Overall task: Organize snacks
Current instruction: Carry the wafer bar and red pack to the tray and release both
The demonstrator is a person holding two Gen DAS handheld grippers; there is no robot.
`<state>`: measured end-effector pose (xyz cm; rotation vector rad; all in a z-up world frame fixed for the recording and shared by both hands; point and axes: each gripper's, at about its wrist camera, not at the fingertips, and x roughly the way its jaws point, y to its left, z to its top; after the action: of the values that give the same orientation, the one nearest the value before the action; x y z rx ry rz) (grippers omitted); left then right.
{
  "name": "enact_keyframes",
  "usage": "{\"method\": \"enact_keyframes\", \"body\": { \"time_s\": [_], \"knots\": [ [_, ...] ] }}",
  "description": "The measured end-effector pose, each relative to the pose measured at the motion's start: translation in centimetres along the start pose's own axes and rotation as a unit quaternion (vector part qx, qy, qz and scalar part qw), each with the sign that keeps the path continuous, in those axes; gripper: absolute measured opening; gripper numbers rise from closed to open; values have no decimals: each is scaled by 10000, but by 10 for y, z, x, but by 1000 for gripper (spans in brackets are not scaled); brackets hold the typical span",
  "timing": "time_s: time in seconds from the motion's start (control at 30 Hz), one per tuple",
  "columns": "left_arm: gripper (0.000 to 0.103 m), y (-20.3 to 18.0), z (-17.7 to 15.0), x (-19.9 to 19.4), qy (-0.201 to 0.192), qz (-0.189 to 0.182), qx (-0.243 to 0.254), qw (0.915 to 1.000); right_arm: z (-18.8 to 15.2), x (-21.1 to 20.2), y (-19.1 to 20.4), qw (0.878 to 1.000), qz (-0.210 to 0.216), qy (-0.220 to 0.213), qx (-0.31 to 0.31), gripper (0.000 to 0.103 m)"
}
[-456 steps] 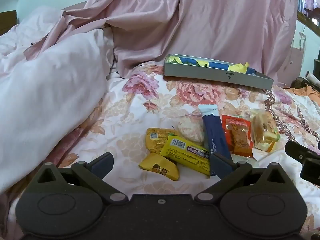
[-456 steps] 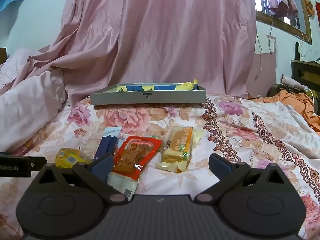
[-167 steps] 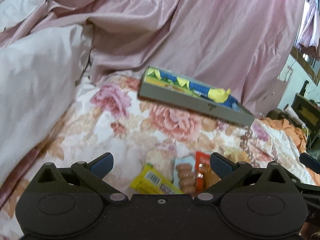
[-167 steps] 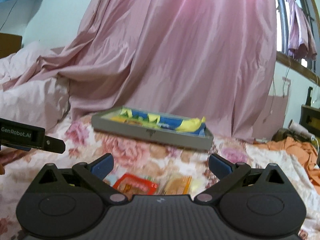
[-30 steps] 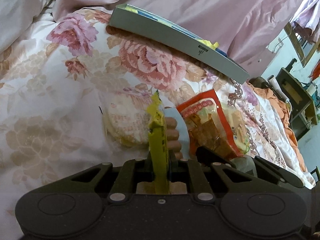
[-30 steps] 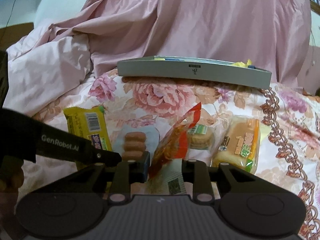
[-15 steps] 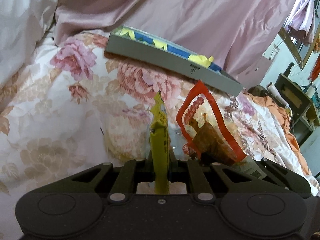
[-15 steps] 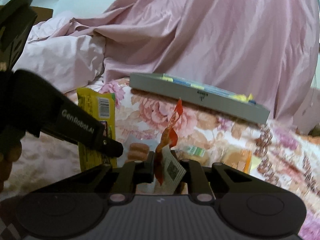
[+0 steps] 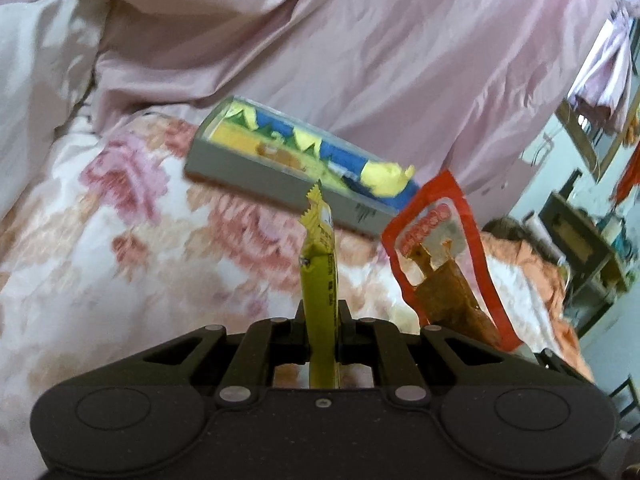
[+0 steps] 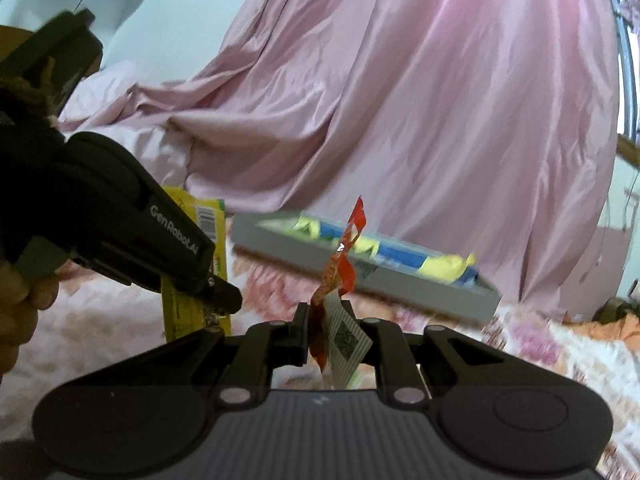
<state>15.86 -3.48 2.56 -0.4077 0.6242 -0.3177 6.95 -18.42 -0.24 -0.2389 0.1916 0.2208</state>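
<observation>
In the left wrist view, the left claw [image 9: 322, 322] is seen pressed together on a yellow snack packet [image 9: 319, 280], which stands edge-on and upright at the lower centre of the frame, its crimped top reaching up in front of the grey tray [image 9: 280, 178]. To its right, a red snack packet [image 9: 444, 264] is held up clear of the flowered bedspread [image 9: 120, 240]. The tray lies tilted across the centre of the frame on the bed, with yellow and blue wrappers inside. Open bedspread is left across the left half of the frame; pink drapery [image 9: 360, 40] closes off the top.

In the right wrist view, the right claw [image 10: 328, 338] is seen pinched on the red snack packet [image 10: 340, 272], whose white label end hangs at the fingers. The left claw [image 10: 222, 300] is seen at left centre, clamped on the yellow snack packet [image 10: 200, 272]. The grey tray [image 10: 400, 284] lies beyond both, at centre right, with blurred bedspread in front of it.
</observation>
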Motion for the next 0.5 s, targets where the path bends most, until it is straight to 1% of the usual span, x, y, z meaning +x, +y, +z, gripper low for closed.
{"method": "enact_keyframes", "body": {
  "time_s": [0.07,0.13,0.27,0.33,0.4,0.5],
  "knots": [
    [11,-7,15,6,-118,-27,44,9999,8,9,-11,9998,-37,-158,-80,16],
    [11,-17,33,14,-227,-42,77,9997,17,21,-23,9988,-104,-371,-295,16],
    [12,-33,70,36,-394,-75,-17,9992,32,48,-49,9961,-287,-695,-467,16],
    [12,-44,87,50,-506,-75,12,9987,35,62,-64,9959,-413,-735,-335,16],
    [12,-56,102,64,-637,-115,154,9978,37,78,-78,9954,-569,-753,-172,16],
    [12,-73,120,87,-724,-144,325,9967,38,102,-102,9947,-720,-670,289,16]
  ]
}}
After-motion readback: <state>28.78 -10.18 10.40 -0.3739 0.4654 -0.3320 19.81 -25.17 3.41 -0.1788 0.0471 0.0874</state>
